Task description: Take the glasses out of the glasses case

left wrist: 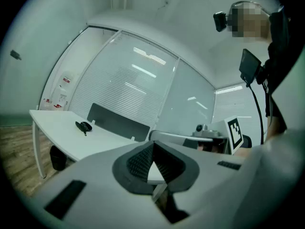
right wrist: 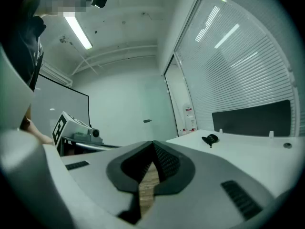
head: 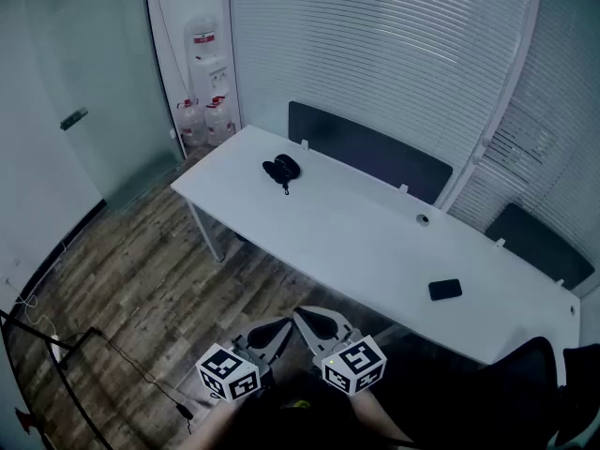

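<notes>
Wide floor [head: 141, 270] before table [head: 375, 242] edge, glasses case [head: 281, 168] near left end

The glasses case [head: 281, 169] is laid on the table [head: 356, 242] near its far left end, well apart from a flat device [head: 445, 289] set near the right end. A round grommet [head: 423, 219] is seen between them, nearer the back edge. A screen panel [head: 366, 150] is mounted behind the table, and a water dispenser [head: 208, 59] is placed in the corner beyond its left end. The left gripper [head: 270, 334] and the right gripper [head: 317, 322] are held side by side before the near edge.
</notes>
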`<state>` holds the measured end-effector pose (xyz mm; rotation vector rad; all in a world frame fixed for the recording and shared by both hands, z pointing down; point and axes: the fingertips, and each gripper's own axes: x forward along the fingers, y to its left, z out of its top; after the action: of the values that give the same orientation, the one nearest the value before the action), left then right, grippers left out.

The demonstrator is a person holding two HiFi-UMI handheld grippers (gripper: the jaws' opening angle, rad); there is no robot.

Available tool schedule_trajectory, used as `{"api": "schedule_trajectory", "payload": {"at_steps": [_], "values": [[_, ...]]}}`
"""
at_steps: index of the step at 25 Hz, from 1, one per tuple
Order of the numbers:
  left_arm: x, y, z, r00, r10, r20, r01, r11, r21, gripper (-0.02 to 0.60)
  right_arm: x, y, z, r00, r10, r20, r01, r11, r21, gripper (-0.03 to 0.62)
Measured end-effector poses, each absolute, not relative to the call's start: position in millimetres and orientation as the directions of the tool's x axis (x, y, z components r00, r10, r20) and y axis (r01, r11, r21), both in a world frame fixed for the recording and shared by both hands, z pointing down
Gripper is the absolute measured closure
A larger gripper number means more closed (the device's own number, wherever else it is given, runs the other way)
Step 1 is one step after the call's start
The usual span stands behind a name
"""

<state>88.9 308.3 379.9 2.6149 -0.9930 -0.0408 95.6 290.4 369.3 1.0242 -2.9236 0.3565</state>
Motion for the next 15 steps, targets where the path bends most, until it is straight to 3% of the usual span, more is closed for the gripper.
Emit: {"api": "schedule_trajectory", "payload": {"at_steps": [15], "values": [[55.6,271.9,386.8,0.759,-0.642,0.105,-0.631,-0.687,0.361,0.571,60.9,253.3,377.5,-0.798,-0.584,0.148,-0.601,0.757,-0.256,0.579]]}}
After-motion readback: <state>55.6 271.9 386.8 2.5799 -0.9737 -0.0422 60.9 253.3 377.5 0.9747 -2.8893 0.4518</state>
